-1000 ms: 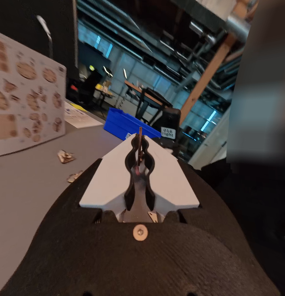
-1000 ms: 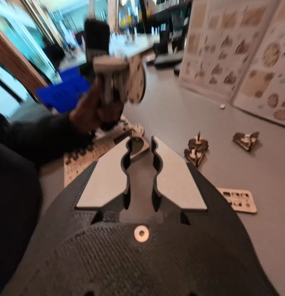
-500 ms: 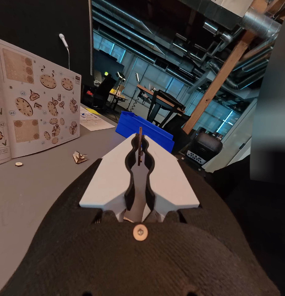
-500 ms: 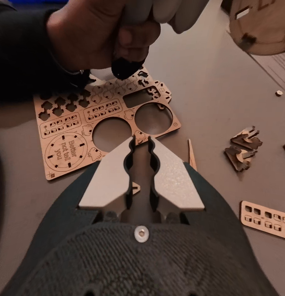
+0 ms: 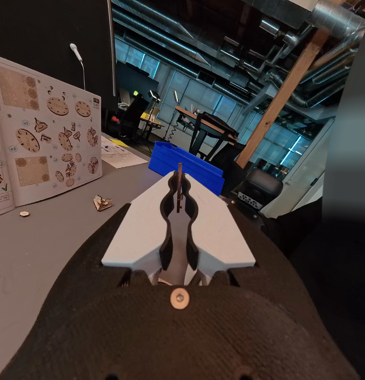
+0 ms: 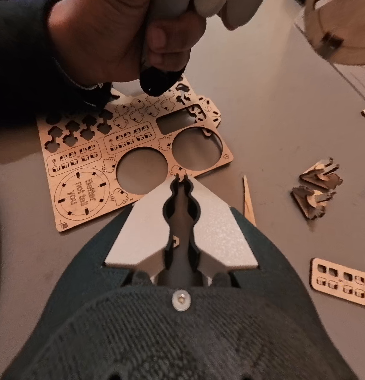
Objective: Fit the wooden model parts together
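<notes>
Dim, warm light over the grey table (image 6: 280, 102) in the right wrist view, soft shadows pooling under the wooden sheet (image 6: 136, 156). The hand (image 6: 116, 37) up top is blurred, and so is the wooden disc (image 6: 342, 30) at the corner. Left wrist view: cool blue glow from the far windows (image 5: 208, 98), dark ceiling, wide-angle bending at the edges, a smeared patch (image 5: 350, 144) on the right.

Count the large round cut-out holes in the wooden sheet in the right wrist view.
2: one hole near the wooden sheet's middle, another hole toward its right end. A hand covers the sheet's far-left corner.
</notes>
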{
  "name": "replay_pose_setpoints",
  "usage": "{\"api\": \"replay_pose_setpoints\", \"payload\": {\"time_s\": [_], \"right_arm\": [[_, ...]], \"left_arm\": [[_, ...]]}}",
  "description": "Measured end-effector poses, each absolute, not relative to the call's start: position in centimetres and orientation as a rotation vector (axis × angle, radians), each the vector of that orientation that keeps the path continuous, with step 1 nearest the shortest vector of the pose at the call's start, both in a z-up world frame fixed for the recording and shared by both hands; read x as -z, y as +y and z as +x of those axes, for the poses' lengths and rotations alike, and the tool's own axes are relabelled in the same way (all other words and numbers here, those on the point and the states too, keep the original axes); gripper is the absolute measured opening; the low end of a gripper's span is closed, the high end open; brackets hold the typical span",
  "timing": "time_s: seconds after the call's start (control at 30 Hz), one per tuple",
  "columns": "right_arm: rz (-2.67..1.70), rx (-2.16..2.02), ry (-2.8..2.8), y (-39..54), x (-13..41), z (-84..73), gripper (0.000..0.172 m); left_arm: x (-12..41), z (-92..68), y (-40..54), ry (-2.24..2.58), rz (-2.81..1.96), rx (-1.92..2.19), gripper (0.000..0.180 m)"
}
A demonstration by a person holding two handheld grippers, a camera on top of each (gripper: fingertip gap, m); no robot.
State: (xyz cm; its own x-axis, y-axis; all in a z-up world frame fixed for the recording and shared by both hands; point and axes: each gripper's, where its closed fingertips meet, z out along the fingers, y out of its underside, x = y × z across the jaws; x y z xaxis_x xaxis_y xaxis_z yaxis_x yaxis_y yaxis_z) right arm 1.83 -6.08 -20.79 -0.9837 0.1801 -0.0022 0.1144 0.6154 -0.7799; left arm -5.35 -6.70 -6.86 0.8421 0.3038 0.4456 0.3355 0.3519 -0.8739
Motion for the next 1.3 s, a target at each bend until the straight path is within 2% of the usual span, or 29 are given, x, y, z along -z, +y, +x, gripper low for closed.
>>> {"api": "replay_pose_setpoints", "payload": {"time_s": [0.33, 0.6, 0.83, 1.0, 1.3], "right_arm": [[-0.273, -1.572, -2.374, -4.0, 15.5, -2.5, 0.003], [-0.175, -1.648, -2.068, -2.0, 10.6, -3.7, 0.002], [-0.083, -1.524, -2.035, -2.1, 11.2, -3.8, 0.003], [-0.138, -1.565, -2.008, -1.4, 10.4, -4.4, 0.003], [-0.175, -1.575, -2.010, -0.8, 10.3, -4.9, 0.003]], "left_arm": [[8.2, -6.0, -6.5, -0.695, -1.268, 0.091, 0.001], [12.4, -5.1, -3.8, -0.801, -1.446, 0.348, 0.002], [13.4, -3.4, -1.9, -0.771, -1.499, 0.522, 0.002], [16.3, -2.1, -0.8, -0.795, -1.675, 0.569, 0.002], [18.3, -0.3, 0.2, -0.792, -1.802, 0.674, 0.002]]}}
